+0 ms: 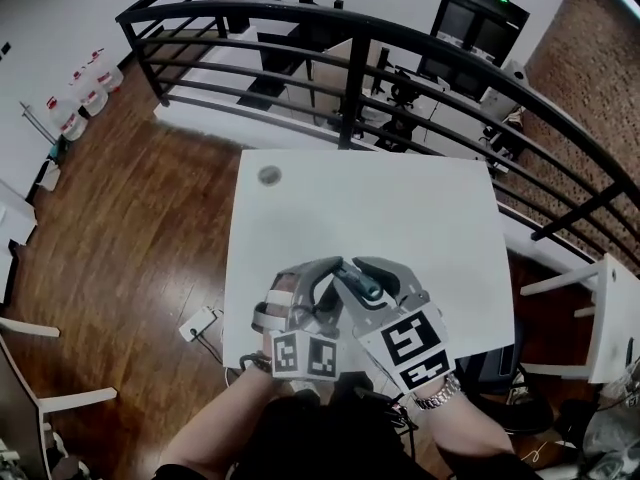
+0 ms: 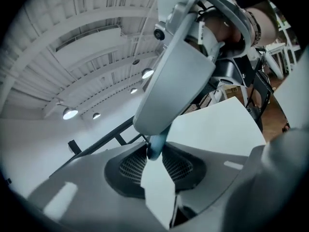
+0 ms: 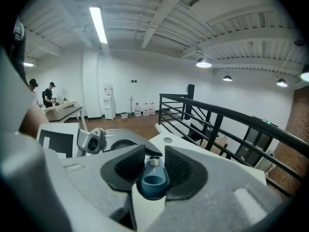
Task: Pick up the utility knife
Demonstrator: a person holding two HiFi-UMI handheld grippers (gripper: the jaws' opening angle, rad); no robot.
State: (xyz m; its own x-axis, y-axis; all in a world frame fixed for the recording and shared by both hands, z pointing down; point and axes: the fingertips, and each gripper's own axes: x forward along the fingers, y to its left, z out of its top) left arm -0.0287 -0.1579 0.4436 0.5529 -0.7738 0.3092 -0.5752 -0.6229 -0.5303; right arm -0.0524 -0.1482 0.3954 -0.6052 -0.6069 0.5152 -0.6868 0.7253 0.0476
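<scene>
The utility knife is blue-teal and is held over the near part of the white table, between both grippers. My right gripper is shut on it; in the right gripper view its rounded blue end sits clamped between the dark pads. My left gripper comes in from the left, close against the right one. In the left gripper view the knife's other end is pinched at the very tips of the left pads, under the right gripper's grey body.
A small round grey disc lies at the table's far left corner. A black metal railing runs behind the table, with a desk and monitors beyond. A white power strip lies on the wood floor at the left.
</scene>
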